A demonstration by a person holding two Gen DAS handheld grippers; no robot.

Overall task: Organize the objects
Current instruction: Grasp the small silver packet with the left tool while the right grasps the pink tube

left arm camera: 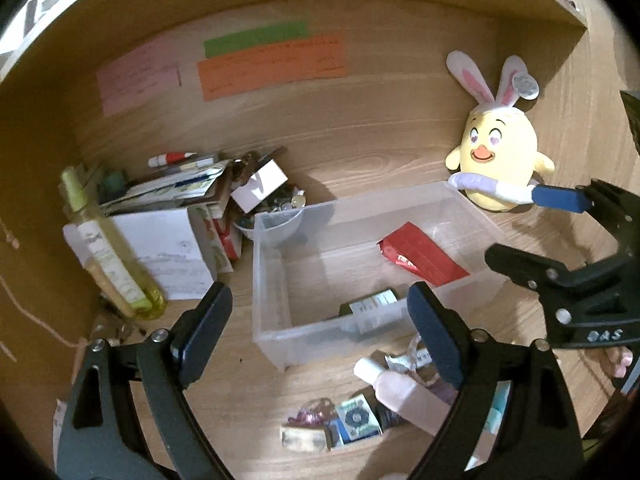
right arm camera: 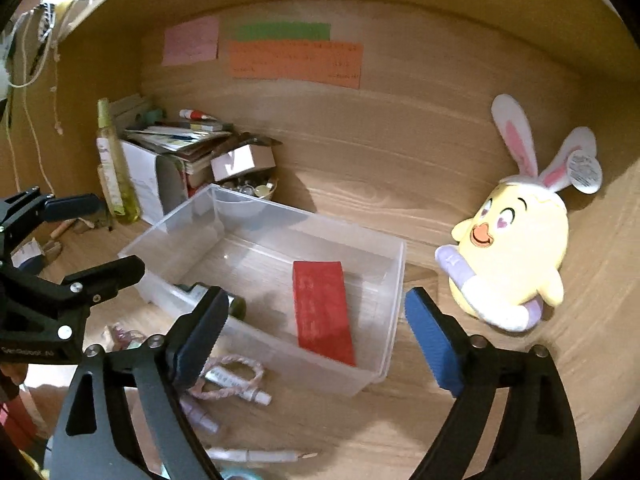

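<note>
A clear plastic bin (left arm camera: 360, 200) (right arm camera: 304, 212) stands on the wooden desk. Inside it lie a red box (left arm camera: 420, 254) (right arm camera: 322, 308) and a dark labelled bottle (left arm camera: 368, 308) (right arm camera: 238, 306). My left gripper (left arm camera: 320, 300) hovers open over the bin's near wall, with nothing between its fingers. My right gripper (right arm camera: 316, 300) hangs open above the red box, also empty. Each gripper shows in the other's view: the right gripper (left arm camera: 516, 226) at the bin's right end, the left gripper (right arm camera: 120, 236) at its left corner.
A yellow chick plush (left arm camera: 500, 148) (right arm camera: 516, 256) leans on the back wall to the right. A tall yellow spray bottle (left arm camera: 108, 256), stacked boxes and papers (left arm camera: 168, 216) and a bowl of trinkets (left arm camera: 276, 216) crowd the left corner. A pink bottle (left arm camera: 404, 394), small packets and tubes (right arm camera: 236, 384) lie before the bin.
</note>
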